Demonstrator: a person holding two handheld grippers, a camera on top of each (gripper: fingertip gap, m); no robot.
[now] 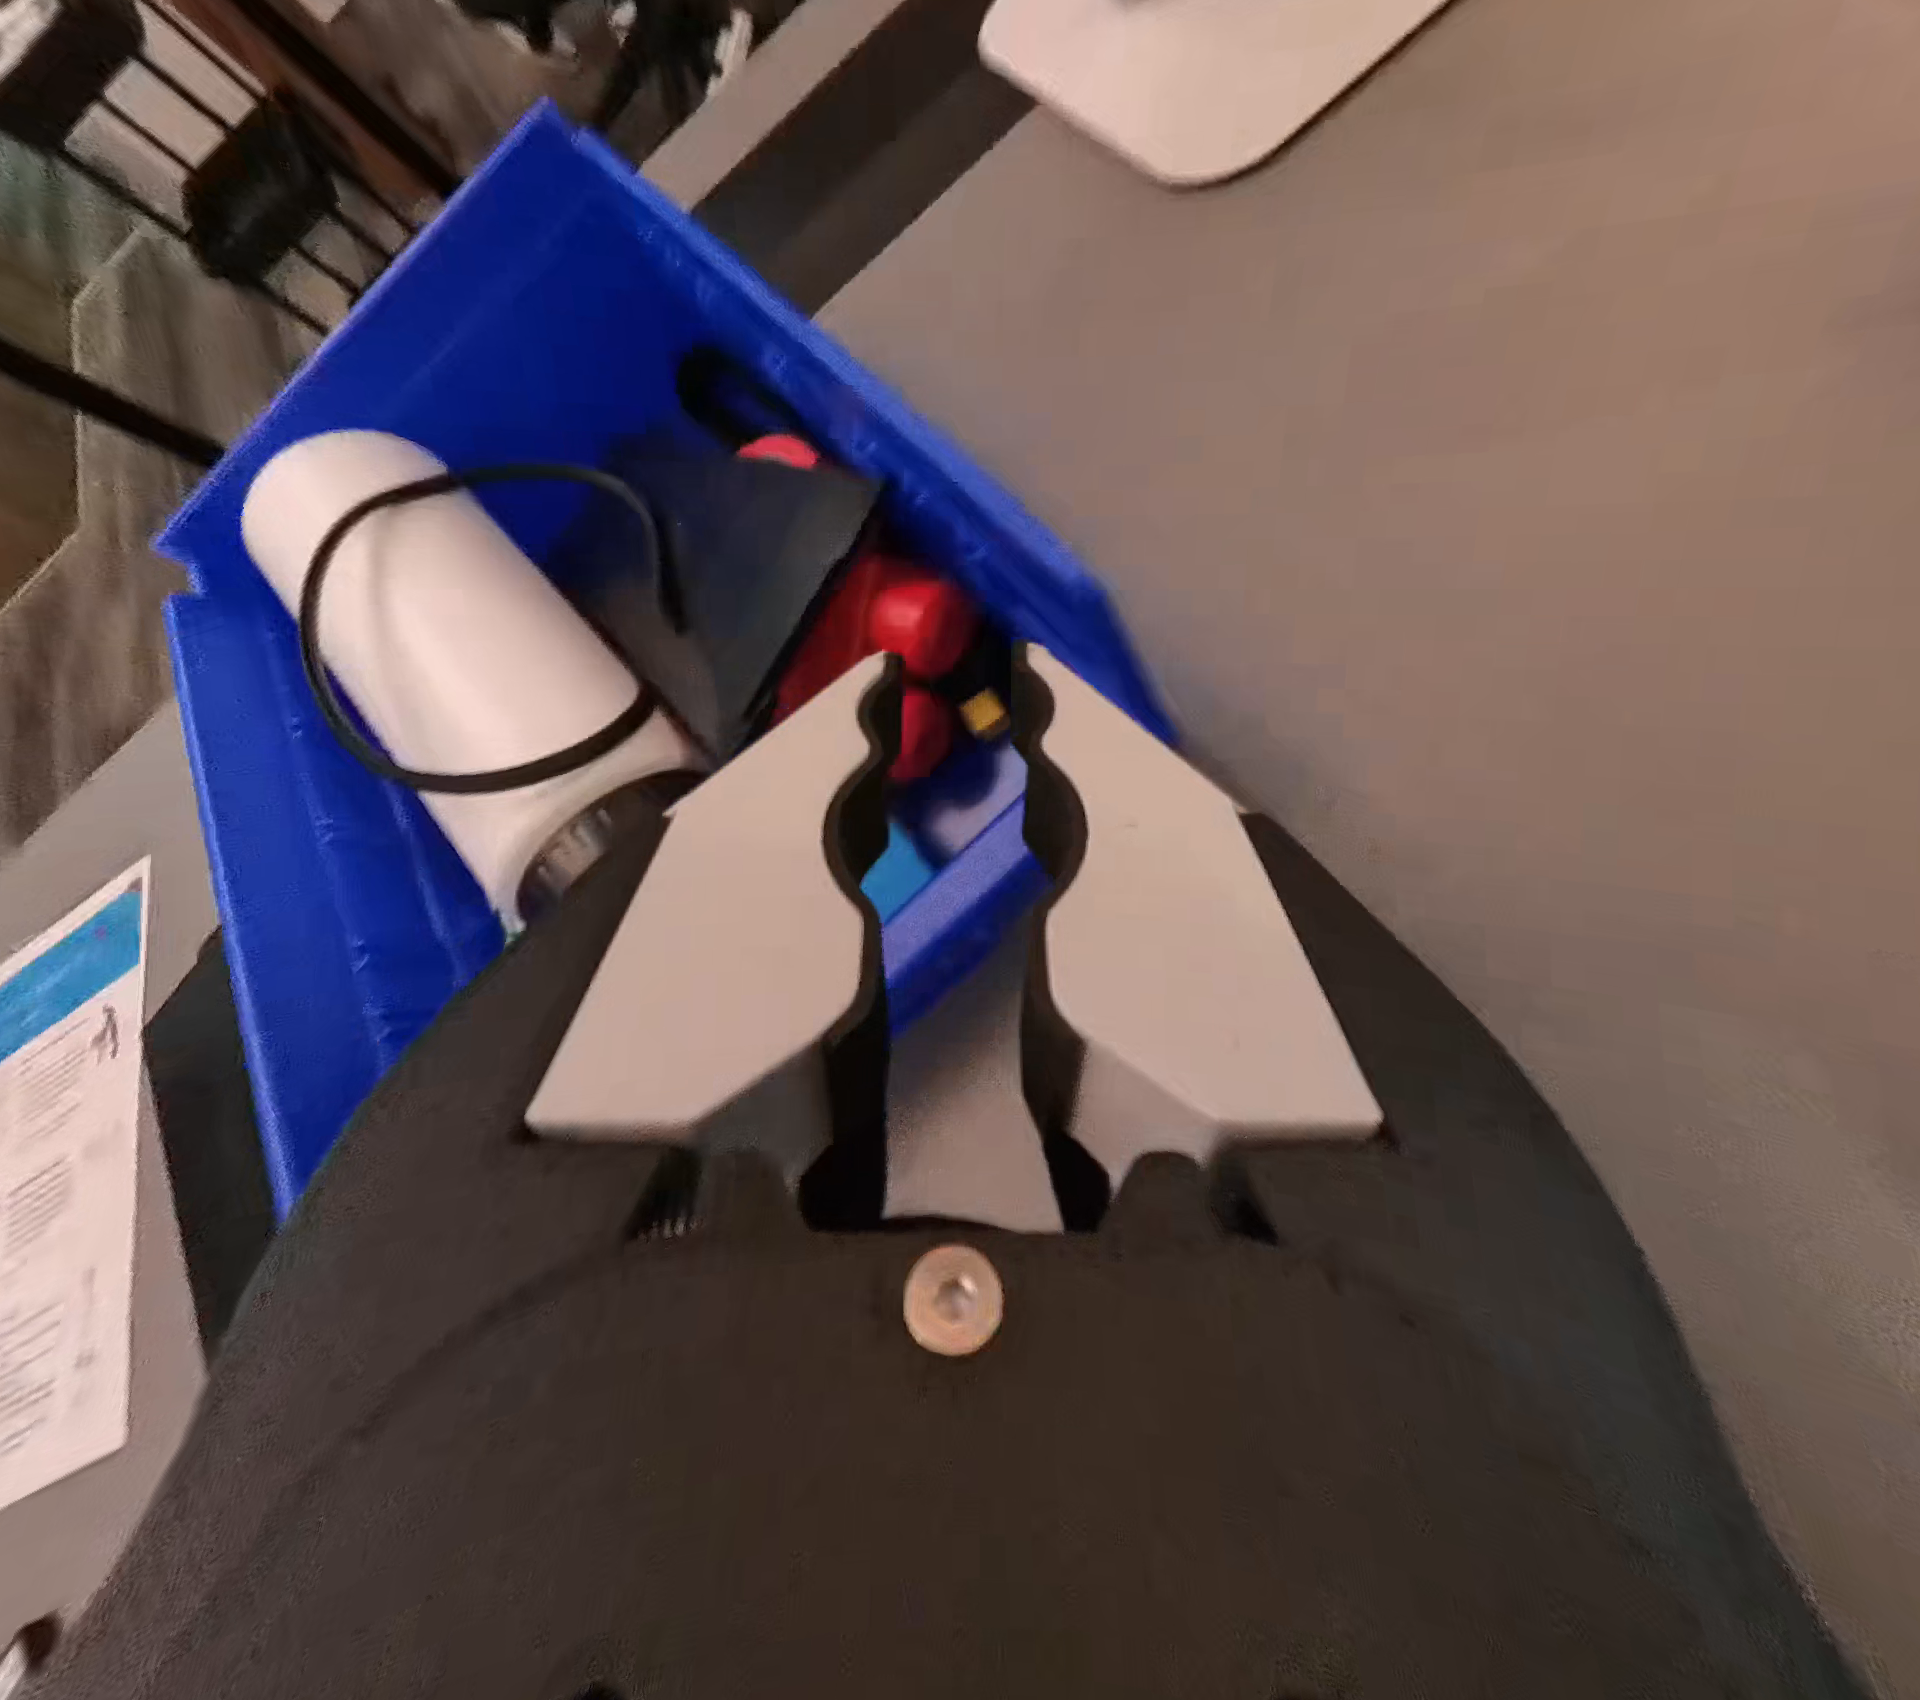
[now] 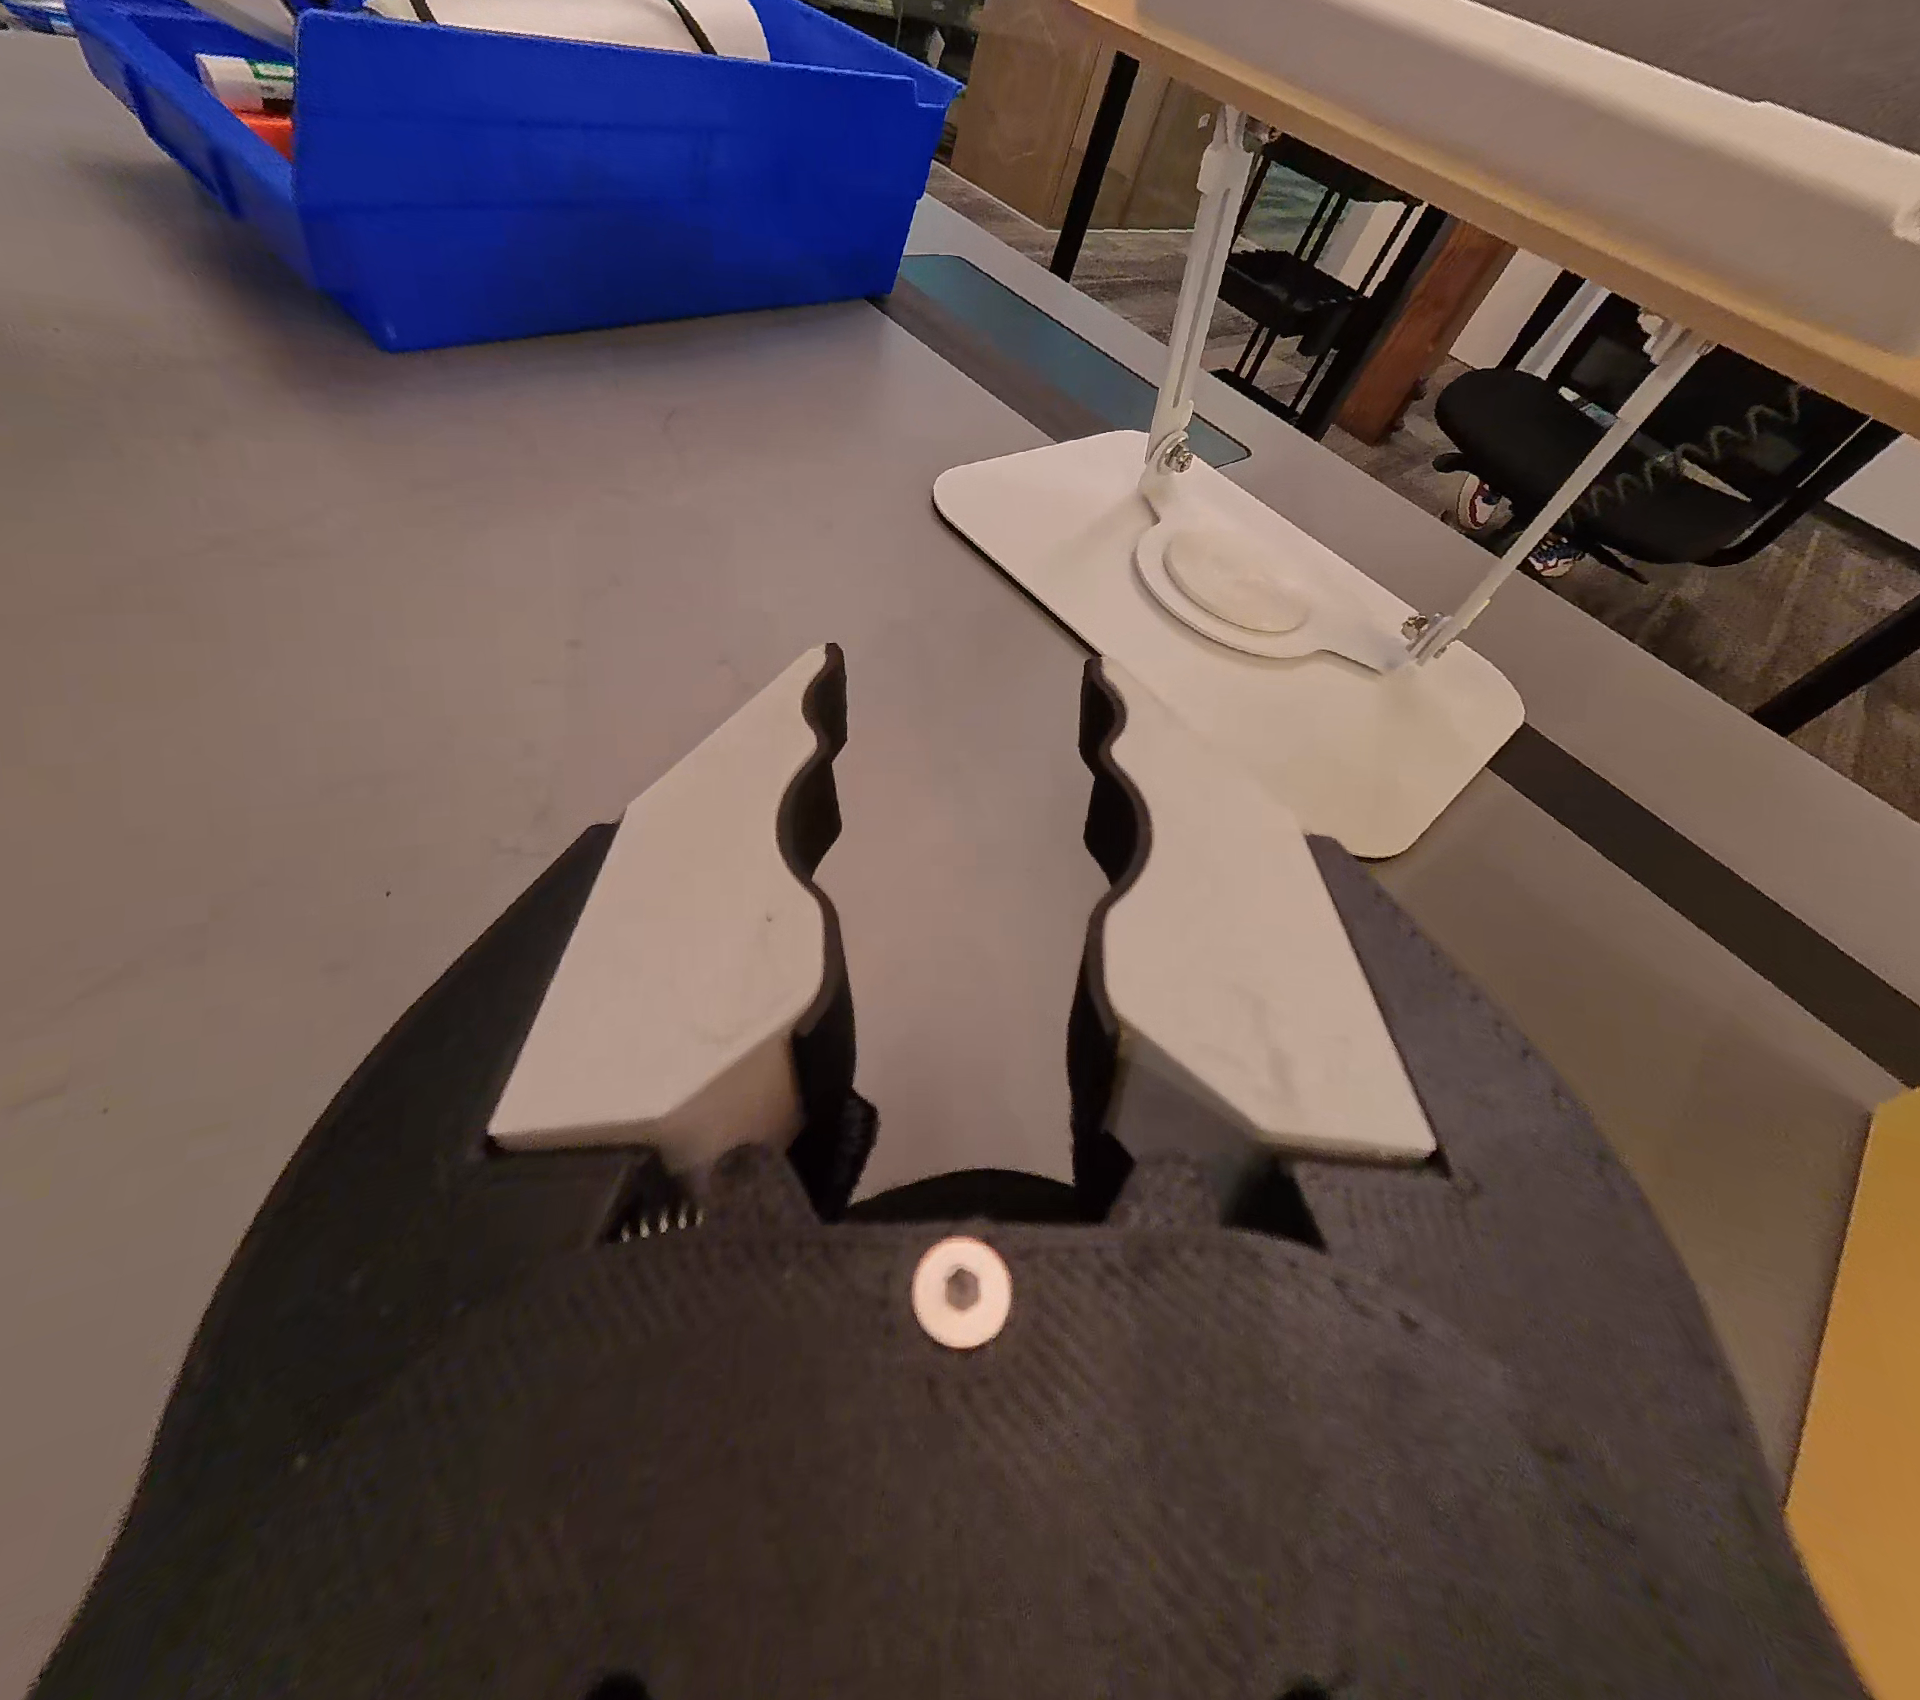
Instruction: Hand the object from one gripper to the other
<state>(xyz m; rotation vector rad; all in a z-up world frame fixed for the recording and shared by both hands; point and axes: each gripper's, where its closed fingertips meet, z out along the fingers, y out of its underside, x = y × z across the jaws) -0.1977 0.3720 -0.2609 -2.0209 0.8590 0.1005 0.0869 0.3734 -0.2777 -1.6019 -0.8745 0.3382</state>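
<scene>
Several items fill the blue bin, among them a red object (shape unclear through blur), a white roll and a black cable. Above the bin's near end, the left gripper hangs parted and empty over the red object. Well away from the bin, beside a white lamp base, the right gripper gapes empty over the table.

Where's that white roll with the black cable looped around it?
The white roll lies inside the blue bin, along its left side in the left wrist view, beside a black piece and red parts. The bin sits on the grey table.
</scene>
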